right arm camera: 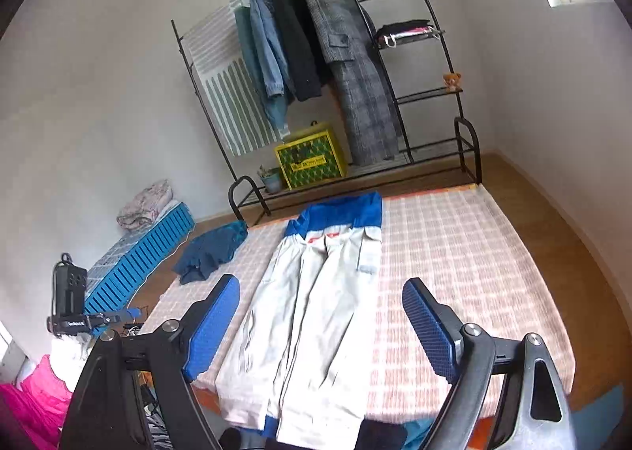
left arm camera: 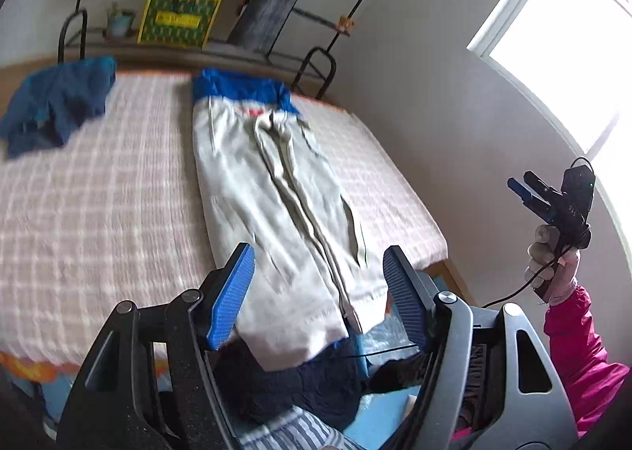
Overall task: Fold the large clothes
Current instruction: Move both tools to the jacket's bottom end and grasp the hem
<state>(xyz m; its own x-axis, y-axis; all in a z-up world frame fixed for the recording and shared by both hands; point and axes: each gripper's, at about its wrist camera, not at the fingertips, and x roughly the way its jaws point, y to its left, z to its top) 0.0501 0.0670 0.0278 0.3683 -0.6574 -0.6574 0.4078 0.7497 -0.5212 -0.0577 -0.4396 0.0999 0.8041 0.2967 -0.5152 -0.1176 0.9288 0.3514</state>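
Note:
A light grey jacket [left arm camera: 272, 189] [right arm camera: 316, 292] with blue shoulders lies lengthwise down the checked bedspread [left arm camera: 98, 193] [right arm camera: 454, 252]. Its sides are folded in, and its hem hangs over the near edge of the bed. My left gripper [left arm camera: 318, 292] hovers above that hem. Its blue pads stand wide apart and touch nothing. In the right wrist view my right gripper [right arm camera: 322, 325] is raised over the same end, open and empty. A gloved hand with a pink sleeve holds the right gripper [left arm camera: 521, 189] up at the right of the left wrist view. The left gripper [right arm camera: 126, 313] shows at the left edge.
A crumpled dark blue garment [left arm camera: 55, 106] [right arm camera: 209, 252] lies on the bed's far left corner. Behind the bed a black clothes rack [right arm camera: 395, 66] holds hanging coats, with a yellow-green box [right arm camera: 312, 159] on its base. A blue crate [right arm camera: 138, 256] sits on the floor at left. A bright window [left arm camera: 561, 55] is at right.

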